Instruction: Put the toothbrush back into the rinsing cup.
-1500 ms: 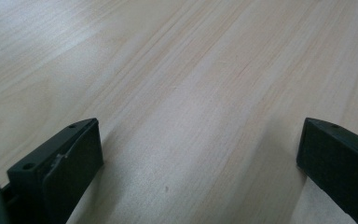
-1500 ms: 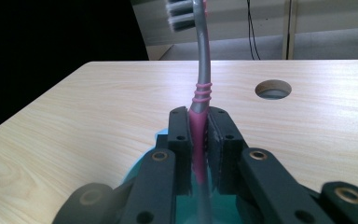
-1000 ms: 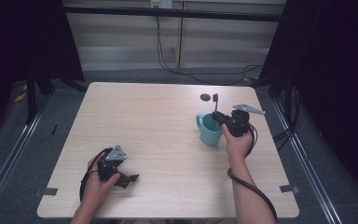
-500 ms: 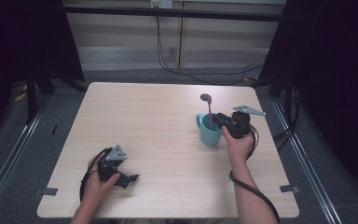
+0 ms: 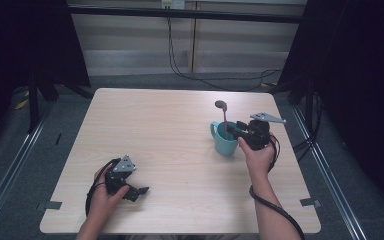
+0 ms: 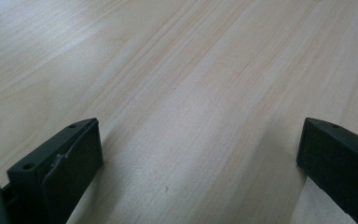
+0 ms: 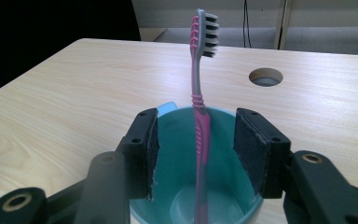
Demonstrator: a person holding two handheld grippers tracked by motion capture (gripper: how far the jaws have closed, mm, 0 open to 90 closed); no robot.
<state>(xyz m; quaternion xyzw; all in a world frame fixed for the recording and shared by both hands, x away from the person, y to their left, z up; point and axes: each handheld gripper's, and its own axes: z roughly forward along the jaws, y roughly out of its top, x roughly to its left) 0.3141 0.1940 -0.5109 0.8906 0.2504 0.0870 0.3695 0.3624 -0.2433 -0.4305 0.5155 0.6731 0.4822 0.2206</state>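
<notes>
In the high view the person's right forearm reaches in from the bottom edge, and the right hand (image 5: pixel 256 156) holds the right gripper (image 5: pixel 236 131) about level, its jaws pointing left over the rim of a teal mug (image 5: pixel 223 140) on the right half of the wooden table (image 5: pixel 170 135). A pink toothbrush (image 5: pixel 224 116) stands nearly upright in the mug, handle down inside and head up above the rim. The left hand (image 5: pixel 104 192) rests near the front left corner of the table, well apart from the mug, and holds the left gripper (image 5: pixel 139 192) low over the wood with its jaws pointing right. In the left gripper view the two black jaws stand wide apart over bare table (image 6: pixel 186 93), with nothing between them. In the right gripper view the right gripper (image 7: pixel 196 149) has just been opening its jaws: the pads stand clear on either side of the toothbrush (image 7: pixel 200 112), which rises between them without touching either. Its pink handle goes down to the bottom of the mug (image 7: pixel 177 154), and the dark bristles face right. A round hole (image 7: pixel 265 76) shows in the table beyond.
</notes>
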